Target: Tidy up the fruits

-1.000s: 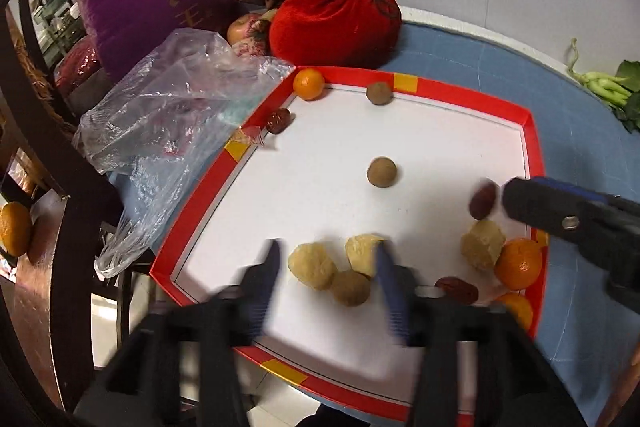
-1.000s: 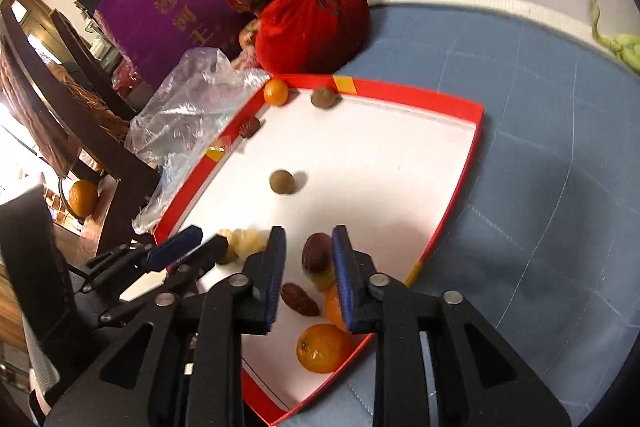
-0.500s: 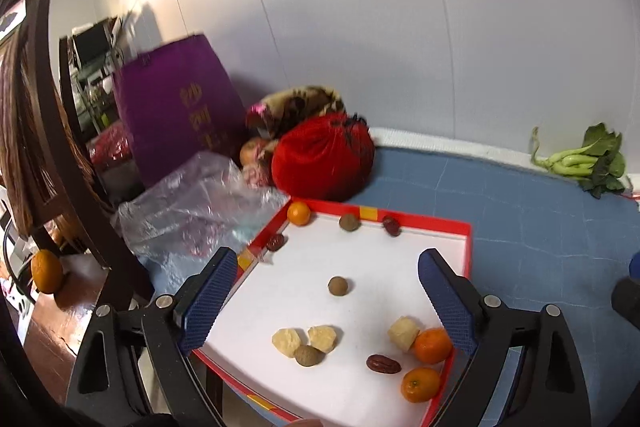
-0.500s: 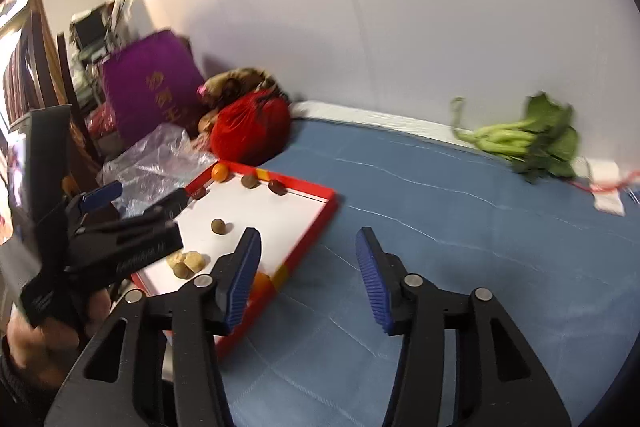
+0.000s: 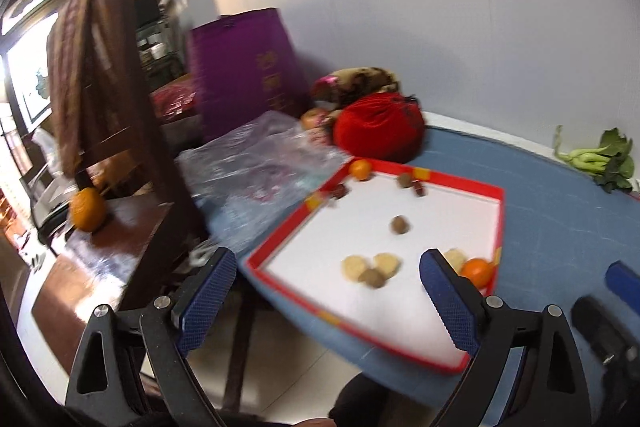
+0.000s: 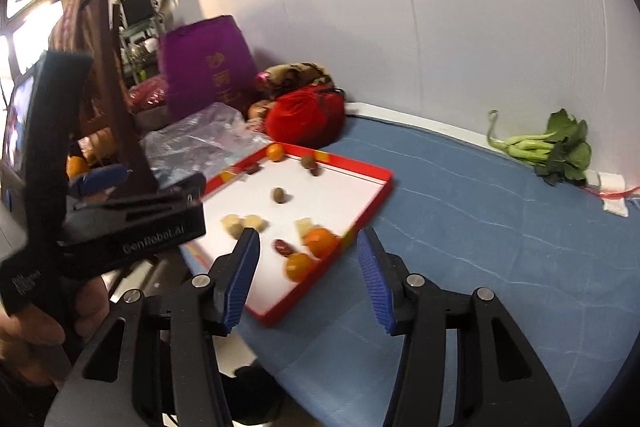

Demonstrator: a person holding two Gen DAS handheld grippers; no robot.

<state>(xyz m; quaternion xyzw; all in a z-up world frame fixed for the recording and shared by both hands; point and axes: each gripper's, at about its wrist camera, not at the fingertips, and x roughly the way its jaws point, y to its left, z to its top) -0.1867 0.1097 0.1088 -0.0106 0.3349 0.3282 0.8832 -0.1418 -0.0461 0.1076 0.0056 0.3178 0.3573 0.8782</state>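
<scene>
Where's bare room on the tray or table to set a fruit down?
Free: the tray's white middle, between the lone brown fruit and the far-right rim; also the blue tabletop between tray and greens. Crowded: the near corner around the oranges and red date.

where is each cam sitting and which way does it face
Left wrist: sits on the left gripper, looking forward and down over the red-rimmed tray toward the wall; its open fingers show, with the other gripper's blue pad at right.
Right wrist: sits on the right gripper, facing the tray and blue table; its own open fingers and the left gripper in a hand show.
Shared: tray, red bag, greens.
</scene>
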